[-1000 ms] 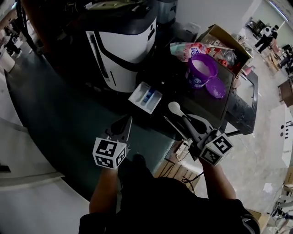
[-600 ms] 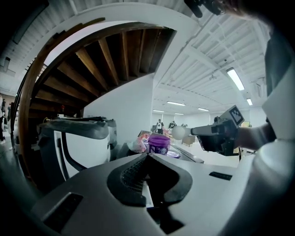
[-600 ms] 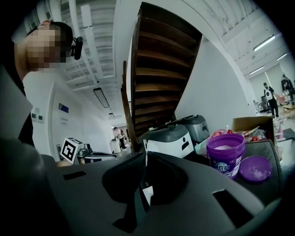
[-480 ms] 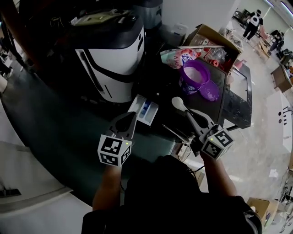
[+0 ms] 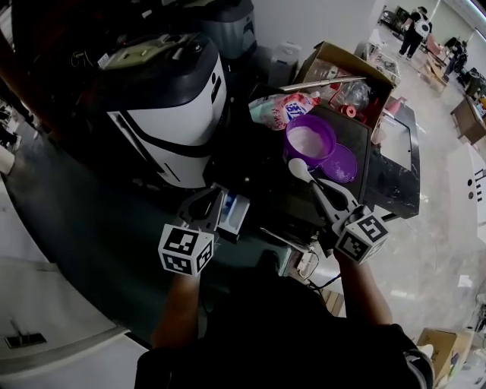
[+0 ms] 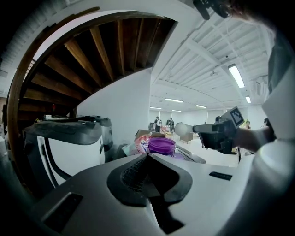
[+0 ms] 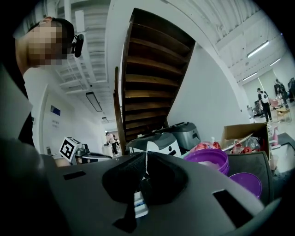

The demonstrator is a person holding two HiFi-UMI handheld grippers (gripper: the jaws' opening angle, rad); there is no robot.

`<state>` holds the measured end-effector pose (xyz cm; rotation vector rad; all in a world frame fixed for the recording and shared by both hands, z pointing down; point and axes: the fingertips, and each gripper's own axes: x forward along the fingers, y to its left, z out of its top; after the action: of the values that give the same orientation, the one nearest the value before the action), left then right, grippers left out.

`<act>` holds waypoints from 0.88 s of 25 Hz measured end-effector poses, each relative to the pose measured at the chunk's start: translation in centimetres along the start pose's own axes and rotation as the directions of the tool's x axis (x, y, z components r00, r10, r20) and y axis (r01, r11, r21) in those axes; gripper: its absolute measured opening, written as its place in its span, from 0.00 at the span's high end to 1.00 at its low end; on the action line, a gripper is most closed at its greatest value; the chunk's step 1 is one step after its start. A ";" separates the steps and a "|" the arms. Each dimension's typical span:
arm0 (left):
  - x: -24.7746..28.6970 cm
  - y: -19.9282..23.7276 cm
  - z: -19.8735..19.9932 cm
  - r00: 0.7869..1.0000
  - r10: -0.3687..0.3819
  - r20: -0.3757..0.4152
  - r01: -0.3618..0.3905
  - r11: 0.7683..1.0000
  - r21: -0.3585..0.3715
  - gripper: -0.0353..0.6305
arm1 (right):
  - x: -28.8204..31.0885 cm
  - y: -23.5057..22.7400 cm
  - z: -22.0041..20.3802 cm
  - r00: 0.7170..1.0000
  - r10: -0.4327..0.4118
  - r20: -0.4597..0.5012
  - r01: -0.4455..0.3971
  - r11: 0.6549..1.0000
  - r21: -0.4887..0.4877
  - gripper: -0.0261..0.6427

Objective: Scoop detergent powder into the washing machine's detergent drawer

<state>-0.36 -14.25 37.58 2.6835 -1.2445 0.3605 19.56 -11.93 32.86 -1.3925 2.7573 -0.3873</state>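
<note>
The white and black washing machine (image 5: 167,114) stands at the upper left of the head view, its white detergent drawer (image 5: 237,211) pulled out. A purple tub (image 5: 309,143) of white powder stands on the dark table (image 5: 380,190) with its lid (image 5: 340,163) beside it. My right gripper (image 5: 319,191) is shut on the handle of a white scoop (image 5: 298,169), whose bowl hangs at the tub's near rim. In the right gripper view the thin white handle (image 7: 146,167) shows between the jaws. My left gripper (image 5: 217,196) is shut with nothing in it, beside the drawer. The left gripper view shows the tub (image 6: 162,146) and the scoop (image 6: 183,130) ahead.
An open cardboard box (image 5: 345,68) of bottles and a pink bag (image 5: 285,110) sit behind the tub. A second grey machine (image 5: 228,23) stands behind the washer. A power strip (image 5: 305,266) lies under the table edge. People (image 5: 416,23) stand far off at the upper right.
My right gripper has carried the scoop up from in front of the table to the purple tub's rim. My left gripper has closed in on the drawer.
</note>
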 end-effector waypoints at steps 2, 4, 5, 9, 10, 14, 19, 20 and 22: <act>2.1 -0.1 0.9 1.000 -0.003 -0.008 0.003 1.000 0.016 0.94 | 0.4 -2.1 0.7 1.000 -0.001 0.014 0.001 1.000 0.001 0.93; 3.8 -0.4 1.9 1.000 -0.008 -0.007 0.008 1.000 0.016 0.94 | 0.5 -4.1 1.1 1.000 -0.002 0.019 0.002 1.000 0.006 0.93; 4.6 -0.7 2.2 1.000 -0.012 -0.007 0.012 1.000 0.013 0.94 | 0.6 -5.1 1.2 1.000 -0.004 0.017 0.004 1.000 0.004 0.93; 7.3 -1.5 3.4 1.000 -0.006 -0.014 0.006 1.000 0.004 0.94 | 0.6 -8.8 1.8 1.000 -0.005 0.007 0.005 1.000 0.002 0.93; 7.8 -1.6 3.7 1.000 0.000 -0.012 0.000 1.000 0.003 0.94 | 0.5 -9.6 1.9 1.000 -0.006 0.002 0.006 1.000 -0.001 0.93; 9.6 -2.0 4.5 1.000 0.004 -0.002 -0.004 1.000 0.004 0.94 | 0.9 -12.2 1.8 0.999 -0.023 -0.033 0.022 0.999 -0.023 0.93; 11.6 -1.5 4.4 1.000 -0.022 -0.008 0.022 1.000 -0.009 0.94 | 1.6 -14.5 1.8 0.995 -0.056 -0.080 0.051 0.997 -0.063 0.93; 11.9 -1.4 4.3 1.000 -0.028 -0.009 0.028 0.999 -0.016 0.94 | 1.8 -14.8 1.8 0.994 -0.063 -0.090 0.056 0.996 -0.070 0.93; 12.5 -1.0 4.4 0.999 -0.042 -0.009 0.041 0.999 -0.018 0.94 | 2.3 -15.4 1.7 0.991 -0.072 -0.112 0.063 0.994 -0.085 0.93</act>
<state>8.92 -23.79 36.91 2.6853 -1.1819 0.3537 30.55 -22.83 34.98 -1.5330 2.8533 -0.3734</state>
